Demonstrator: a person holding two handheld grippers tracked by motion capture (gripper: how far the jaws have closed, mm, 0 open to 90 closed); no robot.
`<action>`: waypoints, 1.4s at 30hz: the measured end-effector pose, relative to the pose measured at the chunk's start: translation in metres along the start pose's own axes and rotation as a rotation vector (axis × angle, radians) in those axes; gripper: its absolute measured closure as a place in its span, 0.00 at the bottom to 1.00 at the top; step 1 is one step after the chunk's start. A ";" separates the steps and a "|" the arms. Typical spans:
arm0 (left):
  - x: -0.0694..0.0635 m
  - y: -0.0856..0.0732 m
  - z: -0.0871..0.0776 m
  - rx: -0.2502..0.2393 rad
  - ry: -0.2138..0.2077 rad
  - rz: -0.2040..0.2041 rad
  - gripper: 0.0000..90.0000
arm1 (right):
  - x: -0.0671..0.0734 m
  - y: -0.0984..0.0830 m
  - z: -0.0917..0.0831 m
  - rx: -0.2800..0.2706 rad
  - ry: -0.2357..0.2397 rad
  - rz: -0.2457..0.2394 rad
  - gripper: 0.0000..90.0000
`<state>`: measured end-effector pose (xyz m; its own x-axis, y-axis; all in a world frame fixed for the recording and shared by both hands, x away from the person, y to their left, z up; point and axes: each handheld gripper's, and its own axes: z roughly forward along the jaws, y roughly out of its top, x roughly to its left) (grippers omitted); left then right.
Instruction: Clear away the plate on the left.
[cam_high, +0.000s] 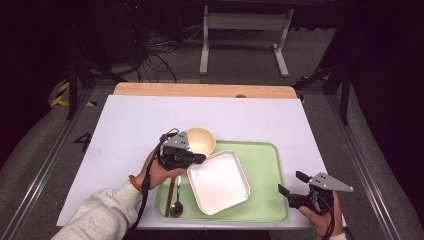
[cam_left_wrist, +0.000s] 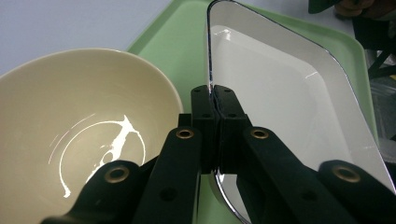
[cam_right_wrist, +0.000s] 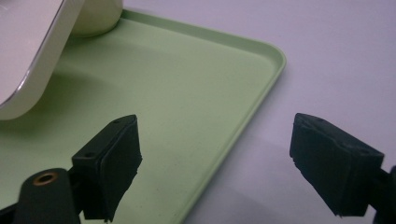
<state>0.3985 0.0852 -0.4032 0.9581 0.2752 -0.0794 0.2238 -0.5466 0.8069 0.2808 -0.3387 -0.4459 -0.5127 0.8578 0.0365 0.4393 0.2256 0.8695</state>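
Green tray (cam_high: 265, 165) bears spoon (cam_high: 177, 205), bowl (cam_high: 200, 140) beside gripped plate (cam_high: 220, 182)

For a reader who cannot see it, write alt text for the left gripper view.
The left gripper's black fingers pinch the rim of a white square plate tilted above a green tray. An empty cream bowl sits to their left.

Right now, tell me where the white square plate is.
In the high view the white square plate sits mid-tray on the green tray, right of the spoon and just in front of the cream bowl. The left gripper pinches its left rim.
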 end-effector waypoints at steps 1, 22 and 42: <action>-0.001 0.000 0.001 0.003 0.004 0.006 0.99 | 0.000 0.000 0.000 0.000 0.000 0.001 0.19; 0.002 -0.007 0.008 0.027 0.020 -0.002 0.98 | 0.001 0.000 0.002 0.009 0.008 -0.002 0.18; -0.004 -0.015 -0.014 -0.038 0.001 0.045 0.87 | 0.003 0.002 0.004 0.017 0.018 -0.024 0.17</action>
<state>0.3893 0.1036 -0.4062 0.9669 0.2518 -0.0422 0.1737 -0.5276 0.8316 0.2829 -0.3337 -0.4461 -0.5362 0.8437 0.0242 0.4387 0.2541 0.8620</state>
